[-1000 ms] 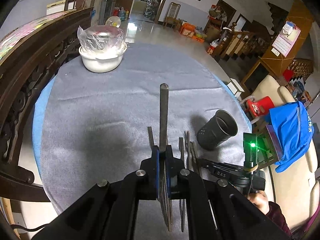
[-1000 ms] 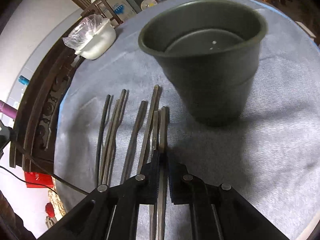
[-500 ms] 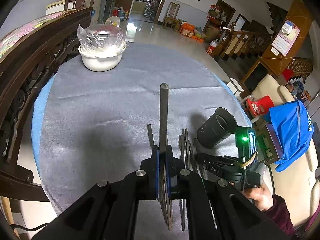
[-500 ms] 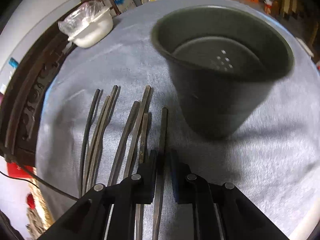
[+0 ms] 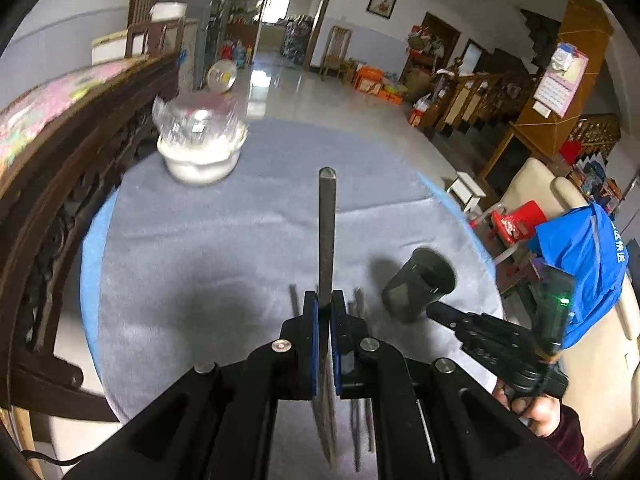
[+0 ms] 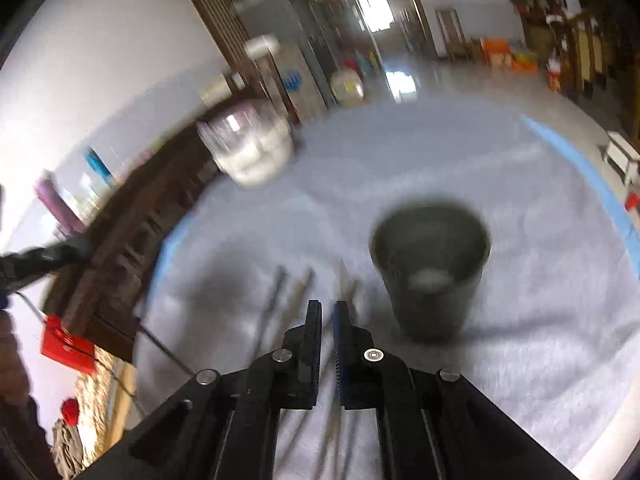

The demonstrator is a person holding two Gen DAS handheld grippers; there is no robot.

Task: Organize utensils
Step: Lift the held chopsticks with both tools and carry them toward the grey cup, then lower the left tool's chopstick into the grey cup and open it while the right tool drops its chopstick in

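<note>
The left tool [image 5: 325,312] is gripping a utensil [image 5: 327,224]; the right tool [image 6: 327,320] is pinching another utensil [image 6: 343,276] near the cup [image 6: 430,268].

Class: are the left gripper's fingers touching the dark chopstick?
Touching. The left wrist view shows the fingers clamped on both sides of the dark chopstick.

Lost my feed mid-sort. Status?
Left gripper shut on a utensil. Right gripper shut, whether on a utensil unclear in the blur. Cup upright, nothing in it seen. Path to the cup clear.
</note>
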